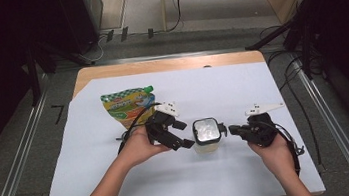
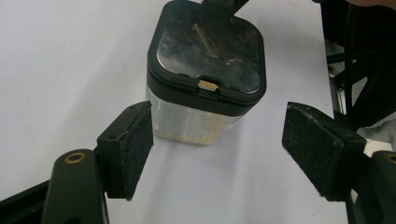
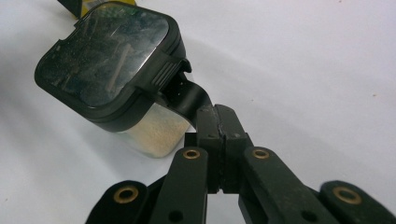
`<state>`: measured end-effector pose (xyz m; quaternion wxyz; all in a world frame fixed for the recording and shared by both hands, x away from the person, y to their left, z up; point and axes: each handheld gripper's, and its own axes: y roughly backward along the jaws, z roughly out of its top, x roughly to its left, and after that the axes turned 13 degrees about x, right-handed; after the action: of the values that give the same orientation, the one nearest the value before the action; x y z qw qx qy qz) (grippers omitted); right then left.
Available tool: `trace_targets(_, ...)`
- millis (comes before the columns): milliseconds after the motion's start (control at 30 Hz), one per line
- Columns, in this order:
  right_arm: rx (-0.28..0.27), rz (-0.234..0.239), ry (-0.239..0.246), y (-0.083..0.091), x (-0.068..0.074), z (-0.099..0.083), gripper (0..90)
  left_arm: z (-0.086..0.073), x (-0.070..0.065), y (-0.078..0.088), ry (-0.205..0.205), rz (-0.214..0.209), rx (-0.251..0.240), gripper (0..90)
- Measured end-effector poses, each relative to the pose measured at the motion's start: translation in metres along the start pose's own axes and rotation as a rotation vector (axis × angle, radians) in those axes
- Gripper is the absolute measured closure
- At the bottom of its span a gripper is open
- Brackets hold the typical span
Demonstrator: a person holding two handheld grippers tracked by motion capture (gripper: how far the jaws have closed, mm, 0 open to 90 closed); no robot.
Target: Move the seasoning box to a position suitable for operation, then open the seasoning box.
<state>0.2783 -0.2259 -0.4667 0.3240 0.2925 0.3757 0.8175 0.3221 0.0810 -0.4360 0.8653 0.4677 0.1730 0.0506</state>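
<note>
The right hand-held gripper (image 3: 219,135) is clamped shut on the black tab (image 3: 189,100) at the jar's (image 1: 206,135) lid, steadying it mid-table (image 1: 253,179). The left hand-held gripper (image 2: 217,149) stands wide open just short of the jar, nothing between its pads. Next, I judge, it must close on the body or lid. The clear jar holds a low layer of pale powder (image 2: 196,133). Beyond lies a green pouch (image 1: 125,105).

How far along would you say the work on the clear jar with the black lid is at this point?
Done, it seems: the lid lies flat and closed on the clear jar. In hand: the right gripper is shut on the black tab at the lid's edge, while the left gripper stands open just short of the jar, touching nothing. Left: the snack pouch lies untouched behind.
</note>
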Motion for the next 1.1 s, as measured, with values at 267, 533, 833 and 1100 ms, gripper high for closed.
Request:
trace_targets(267, 0.019, -0.003, -0.008, -0.007, 0.001, 0.003, 90.0, -0.002, 0.006, 0.004, -0.026, 0.034, 0.001, 25.1)
trace_targets(533, 0.022, -0.001, -0.008, -0.007, 0.001, 0.003, 90.0, 0.001, 0.004, -0.006, -0.036, 0.047, 0.042, 23.1)
trace_targets(833, 0.022, -0.008, -0.013, -0.008, 0.001, 0.004, 90.0, 0.008, 0.0, -0.022, -0.063, 0.061, 0.052, 19.7)
trace_targets(1100, 0.018, -0.009, -0.022, -0.009, 0.001, 0.004, 90.0, 0.014, -0.002, -0.031, -0.061, 0.067, 0.054, 19.2)
